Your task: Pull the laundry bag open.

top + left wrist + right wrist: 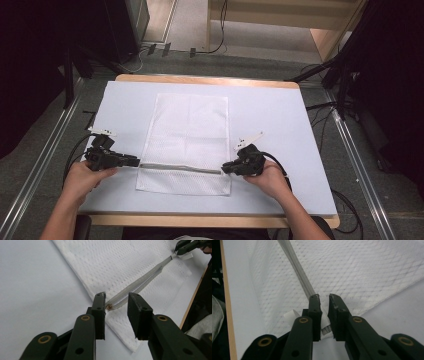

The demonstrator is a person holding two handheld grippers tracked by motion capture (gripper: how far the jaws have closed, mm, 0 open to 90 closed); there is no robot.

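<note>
A white mesh laundry bag point(187, 145) lies flat mid-bench point(280, 115), light and floppy; its grey zipper point(180, 168) is the firmest hold. The left tool point(116, 303) is apart at one end, the right tool point(324, 301) narrowly apart at the other.

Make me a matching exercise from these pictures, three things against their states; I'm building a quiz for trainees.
Things:
1. left gripper
2. right gripper
3. mesh bag

States:
A. lies flat on the table
B. jaws apart at the zipper's end
C. jaws nearly closed at the zipper's other end

Pairs: 1-B, 2-C, 3-A
</note>
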